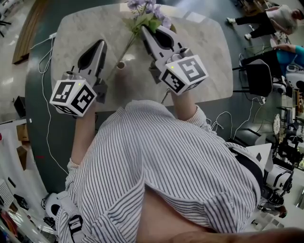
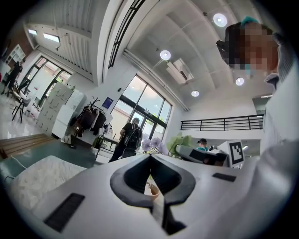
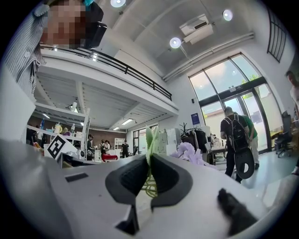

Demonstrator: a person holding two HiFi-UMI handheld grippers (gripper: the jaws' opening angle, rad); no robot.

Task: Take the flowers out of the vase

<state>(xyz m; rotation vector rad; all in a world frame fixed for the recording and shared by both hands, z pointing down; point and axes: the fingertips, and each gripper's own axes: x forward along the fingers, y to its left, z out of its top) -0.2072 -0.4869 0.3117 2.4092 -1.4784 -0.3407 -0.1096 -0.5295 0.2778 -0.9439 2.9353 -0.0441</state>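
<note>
A bunch of purple flowers [image 1: 149,8] with green leaves leans over the far side of the marble table [image 1: 209,52]. Its long stem runs down into a small tan vase [image 1: 120,65]. My right gripper [image 1: 142,29] is shut on the flower stem just below the leaves. In the right gripper view the green stem [image 3: 150,140] sits pinched at the right gripper [image 3: 150,156], with blooms [image 3: 189,151] beyond. My left gripper [image 1: 101,43] hovers left of the vase, shut, nothing between its tips. In the left gripper view the vase [image 2: 153,189] shows through the window behind the left gripper [image 2: 150,157].
White cables [image 1: 47,57] hang off the table's left edge. A black chair [image 1: 259,76] and seated people are to the right. A person with a backpack [image 2: 128,137] stands far off by the glass doors.
</note>
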